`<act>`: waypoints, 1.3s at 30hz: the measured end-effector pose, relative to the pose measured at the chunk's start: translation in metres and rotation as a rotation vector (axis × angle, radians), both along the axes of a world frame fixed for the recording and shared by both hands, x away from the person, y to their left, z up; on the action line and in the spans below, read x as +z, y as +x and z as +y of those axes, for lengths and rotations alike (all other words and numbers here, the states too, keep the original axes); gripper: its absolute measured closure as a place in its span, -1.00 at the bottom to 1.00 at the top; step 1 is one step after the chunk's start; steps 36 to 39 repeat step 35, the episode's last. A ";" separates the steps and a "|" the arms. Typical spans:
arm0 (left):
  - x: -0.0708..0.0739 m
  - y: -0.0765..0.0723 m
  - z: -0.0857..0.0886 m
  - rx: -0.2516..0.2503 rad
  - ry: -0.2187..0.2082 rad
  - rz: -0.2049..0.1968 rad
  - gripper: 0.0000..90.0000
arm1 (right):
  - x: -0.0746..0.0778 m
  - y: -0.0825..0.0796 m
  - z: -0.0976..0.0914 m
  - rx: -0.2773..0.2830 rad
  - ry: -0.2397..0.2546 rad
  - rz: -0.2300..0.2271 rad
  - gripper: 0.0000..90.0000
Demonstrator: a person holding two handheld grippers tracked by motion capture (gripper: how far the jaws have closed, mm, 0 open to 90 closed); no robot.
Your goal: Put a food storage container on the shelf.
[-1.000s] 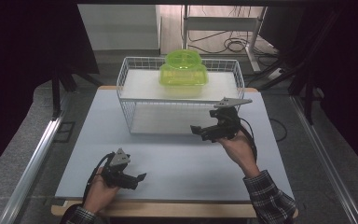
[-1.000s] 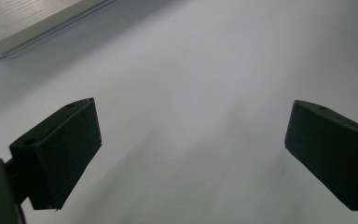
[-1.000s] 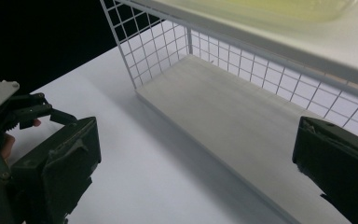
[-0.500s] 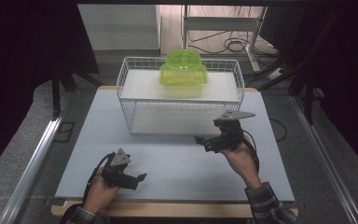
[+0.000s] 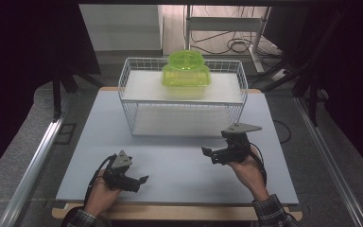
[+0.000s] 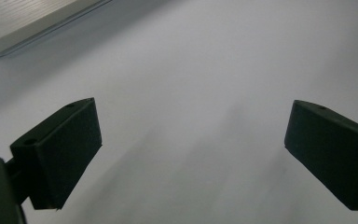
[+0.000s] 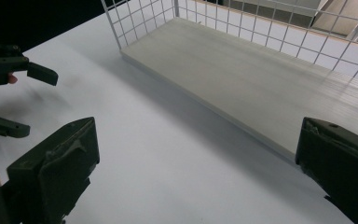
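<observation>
Black jaws of the right gripper stand wide apart and hold nothing, low over the pale table at about four o'clock of the high view. At seven o'clock the left gripper lies near the table's front edge, its jaws spread just as wide over bare surface. Beyond both, at twelve o'clock, stands a white wire basket with a pale board in its lower level. On its upper shelf sits a translucent green lidded container; what it holds, if anything, is hard to make out.
</observation>
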State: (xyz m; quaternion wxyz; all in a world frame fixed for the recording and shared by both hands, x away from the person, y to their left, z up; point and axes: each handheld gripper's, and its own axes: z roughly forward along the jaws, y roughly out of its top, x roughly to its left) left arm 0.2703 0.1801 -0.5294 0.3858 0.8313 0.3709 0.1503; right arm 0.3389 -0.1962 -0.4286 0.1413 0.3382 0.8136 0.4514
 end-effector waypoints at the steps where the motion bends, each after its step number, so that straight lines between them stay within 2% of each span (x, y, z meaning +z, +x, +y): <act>1: 0.000 0.000 0.000 0.000 -0.001 -0.001 -0.92 | -0.001 -0.001 -0.001 -0.001 -0.002 -0.001 -1.00; 9: 0.000 0.000 0.000 0.002 -0.009 -0.002 -0.92 | -0.009 -0.008 -0.010 -0.018 -0.012 -0.002 -1.00; 21: 0.000 0.000 0.000 -0.001 0.000 -0.007 -0.92 | -0.041 -0.020 -0.029 -0.055 -0.020 0.017 -1.00; 28: -0.001 0.000 0.000 -0.002 0.006 -0.012 -0.92 | -0.064 -0.025 -0.039 -0.079 -0.058 0.063 -1.00; 31: -0.001 -0.001 0.001 0.001 0.003 -0.011 -0.92 | -0.074 -0.025 -0.040 -0.087 -0.088 0.092 -1.00; 35: 0.000 0.000 0.001 0.004 0.001 -0.012 -0.92 | -0.079 -0.023 -0.038 -0.088 -0.111 0.104 -1.00; 39: 0.000 0.000 0.001 0.004 0.001 -0.012 -0.92 | -0.079 -0.023 -0.038 -0.088 -0.111 0.104 -1.00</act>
